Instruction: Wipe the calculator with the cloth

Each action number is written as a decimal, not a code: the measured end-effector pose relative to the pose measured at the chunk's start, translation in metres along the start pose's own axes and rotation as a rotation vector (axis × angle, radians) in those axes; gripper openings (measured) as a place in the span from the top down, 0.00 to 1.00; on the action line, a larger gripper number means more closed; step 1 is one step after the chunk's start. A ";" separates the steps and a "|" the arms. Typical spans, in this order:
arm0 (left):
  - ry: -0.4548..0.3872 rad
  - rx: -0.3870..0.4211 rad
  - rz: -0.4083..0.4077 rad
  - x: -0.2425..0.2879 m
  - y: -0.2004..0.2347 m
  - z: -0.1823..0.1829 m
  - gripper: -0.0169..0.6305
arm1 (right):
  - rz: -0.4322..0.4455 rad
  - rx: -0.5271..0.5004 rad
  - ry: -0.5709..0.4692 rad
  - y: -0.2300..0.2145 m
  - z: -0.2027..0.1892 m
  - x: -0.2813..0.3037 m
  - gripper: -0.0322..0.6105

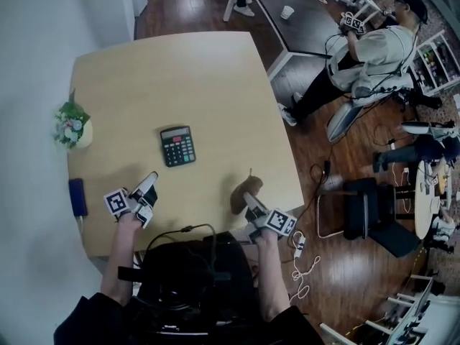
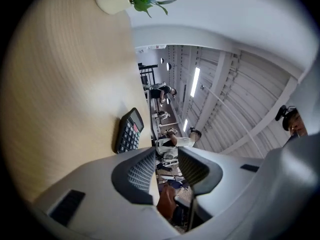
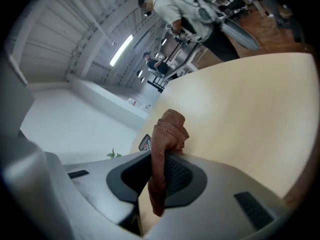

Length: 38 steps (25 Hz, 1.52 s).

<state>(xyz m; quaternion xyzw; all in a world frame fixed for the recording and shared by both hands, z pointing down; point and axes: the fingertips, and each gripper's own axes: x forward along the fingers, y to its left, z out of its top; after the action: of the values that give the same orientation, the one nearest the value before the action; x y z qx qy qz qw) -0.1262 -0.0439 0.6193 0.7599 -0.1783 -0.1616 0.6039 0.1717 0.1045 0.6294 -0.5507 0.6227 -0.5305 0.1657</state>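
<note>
Head view, looking steeply down on a pale wooden table. At its near edge, two forearms reach in, each holding a gripper.

The left gripper hovers over the near left part of the table. The left gripper view shows its jaws spread with a clear gap and nothing between them.

The right gripper is over the near right part, well apart from the left one. Its jaws are pressed together on a rust-brown cloth. In the right gripper view the cloth bunches up beyond the pads and a tail hangs below them.

A dark blue object lies at the table's left edge, near the left gripper.

The calculator — black, with a small screen at its far end — lies flat near the middle of the table. It sits beyond both grippers, closer to the left one, and touches neither gripper nor the cloth.

Farther left, a small plant in a pale pot stands by the left edge.

Far right, past the table, a person sits beside a dark table with a white cup on it.
</note>
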 end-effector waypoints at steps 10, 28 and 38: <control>-0.055 0.059 -0.203 0.011 -0.110 -0.023 0.77 | 0.341 -0.042 -0.129 0.119 0.017 -0.013 0.86; -0.224 0.195 -0.179 0.010 -0.226 -0.179 0.77 | 0.736 -0.091 0.064 0.171 0.006 -0.120 0.86; -0.319 0.207 -0.106 -0.032 -0.254 -0.229 0.78 | 0.840 -0.083 0.132 0.183 -0.017 -0.150 0.86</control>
<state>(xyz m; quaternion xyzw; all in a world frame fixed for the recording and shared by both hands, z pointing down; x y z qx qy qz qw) -0.0299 0.2203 0.4226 0.7910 -0.2468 -0.2924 0.4773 0.1156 0.2107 0.4250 -0.2203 0.8231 -0.4254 0.3051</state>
